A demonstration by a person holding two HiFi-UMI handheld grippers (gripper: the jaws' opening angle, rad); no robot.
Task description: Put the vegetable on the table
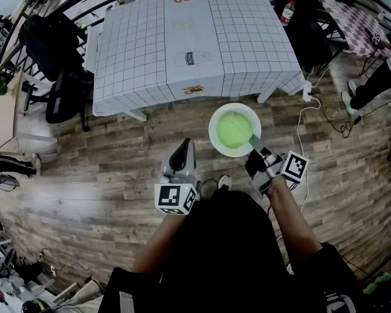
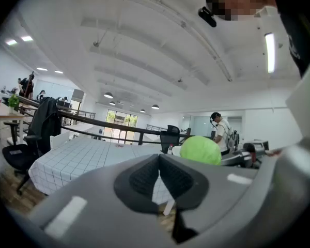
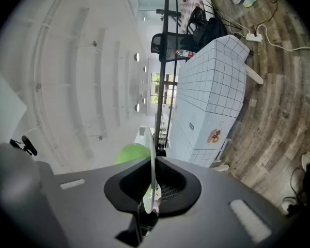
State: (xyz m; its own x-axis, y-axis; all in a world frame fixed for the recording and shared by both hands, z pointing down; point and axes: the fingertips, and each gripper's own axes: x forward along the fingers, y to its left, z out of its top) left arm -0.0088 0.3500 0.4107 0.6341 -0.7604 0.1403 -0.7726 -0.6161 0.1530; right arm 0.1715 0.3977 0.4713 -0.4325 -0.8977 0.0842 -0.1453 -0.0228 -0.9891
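A round green vegetable lies on a white plate, held over the wooden floor just short of the table with the checked cloth. My right gripper is shut on the plate's near rim. In the right gripper view the plate stands edge-on between the jaws of the right gripper, the vegetable to its left. My left gripper hangs left of the plate, shut and empty. In the left gripper view, the left gripper points at the table and the vegetable.
A black office chair stands at the table's left side. A bottle stands by its far right corner. A power strip and cables lie on the floor to the right. A person stands near another table.
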